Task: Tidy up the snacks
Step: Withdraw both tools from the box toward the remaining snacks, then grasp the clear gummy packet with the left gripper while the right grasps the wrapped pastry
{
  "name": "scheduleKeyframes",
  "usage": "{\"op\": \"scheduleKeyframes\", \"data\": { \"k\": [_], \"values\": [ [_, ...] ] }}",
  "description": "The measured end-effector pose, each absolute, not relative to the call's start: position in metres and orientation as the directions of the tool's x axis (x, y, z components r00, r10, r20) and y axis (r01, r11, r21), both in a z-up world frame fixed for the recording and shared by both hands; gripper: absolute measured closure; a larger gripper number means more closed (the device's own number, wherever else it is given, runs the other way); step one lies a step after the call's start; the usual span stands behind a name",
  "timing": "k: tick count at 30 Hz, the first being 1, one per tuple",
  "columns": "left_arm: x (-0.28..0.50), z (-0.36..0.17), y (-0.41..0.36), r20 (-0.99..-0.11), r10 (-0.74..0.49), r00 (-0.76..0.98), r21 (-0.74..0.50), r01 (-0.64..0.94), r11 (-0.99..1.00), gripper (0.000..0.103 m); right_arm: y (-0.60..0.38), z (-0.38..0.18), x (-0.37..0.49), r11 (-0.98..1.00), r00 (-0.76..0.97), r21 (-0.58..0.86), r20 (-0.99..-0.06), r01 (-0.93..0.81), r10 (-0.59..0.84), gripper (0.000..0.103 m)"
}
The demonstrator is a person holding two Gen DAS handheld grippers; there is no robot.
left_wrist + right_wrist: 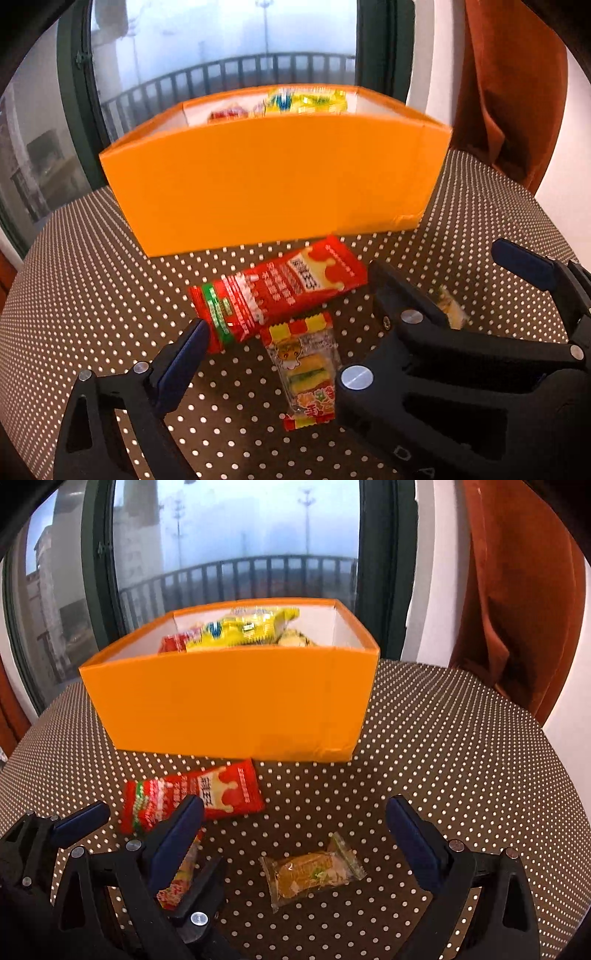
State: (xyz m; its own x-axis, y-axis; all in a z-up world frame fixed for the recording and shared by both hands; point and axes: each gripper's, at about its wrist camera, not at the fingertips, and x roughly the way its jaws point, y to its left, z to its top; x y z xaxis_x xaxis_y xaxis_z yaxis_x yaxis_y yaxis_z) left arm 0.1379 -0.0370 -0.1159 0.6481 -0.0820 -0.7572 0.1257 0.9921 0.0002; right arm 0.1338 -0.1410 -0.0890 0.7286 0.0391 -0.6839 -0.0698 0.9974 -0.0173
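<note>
Three snack packets on table, one orange box.

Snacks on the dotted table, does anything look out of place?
Three lie outside the orange box: a red packet, a burger candy partly beneath it, and a clear-wrapped biscuit. Nothing is spilled or torn.

Orange box: open, holding yellow and red packets.
Red packet, burger gummy, clear-wrapped pastry: flat on the tablecloth — before the box.

place: home, room by balcony | signs: window with railing outside, curtain, dotted tablecloth, snack box
</note>
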Motion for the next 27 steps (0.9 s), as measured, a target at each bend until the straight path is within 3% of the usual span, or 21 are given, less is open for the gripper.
{"op": "scheduleKeyframes", "data": {
  "k": [8, 13, 19, 27],
  "values": [
    [0.15, -0.143, -0.038, -0.817, -0.1, 0.568, -0.027, 0.136, 0.99, 0.014, -0.144, -0.112, 0.143, 0.998, 0.682, -0.017, -0.73, -0.066, 0.033, 0.003],
    [0.15, -0.145, -0.04, -0.807, -0.094, 0.583, -0.017, 0.135, 0.991, 0.018, -0.146, -0.118, 0.145, 0.998, 0.663, 0.002, -0.747, -0.065, 0.045, 0.003],
    [0.144, -0.141, -0.046, -0.793, -0.113, 0.598, -0.015, 0.166, 0.986, 0.056, -0.147, -0.119, 0.144, 0.998, 0.656, 0.016, -0.753, -0.066, 0.055, 0.003],
    [0.134, -0.139, -0.051, -0.789, -0.115, 0.604, -0.003, 0.183, 0.983, 0.06, -0.148, -0.12, 0.136, 0.998, 0.653, 0.021, -0.756, -0.057, 0.053, 0.003]
  ]
}}
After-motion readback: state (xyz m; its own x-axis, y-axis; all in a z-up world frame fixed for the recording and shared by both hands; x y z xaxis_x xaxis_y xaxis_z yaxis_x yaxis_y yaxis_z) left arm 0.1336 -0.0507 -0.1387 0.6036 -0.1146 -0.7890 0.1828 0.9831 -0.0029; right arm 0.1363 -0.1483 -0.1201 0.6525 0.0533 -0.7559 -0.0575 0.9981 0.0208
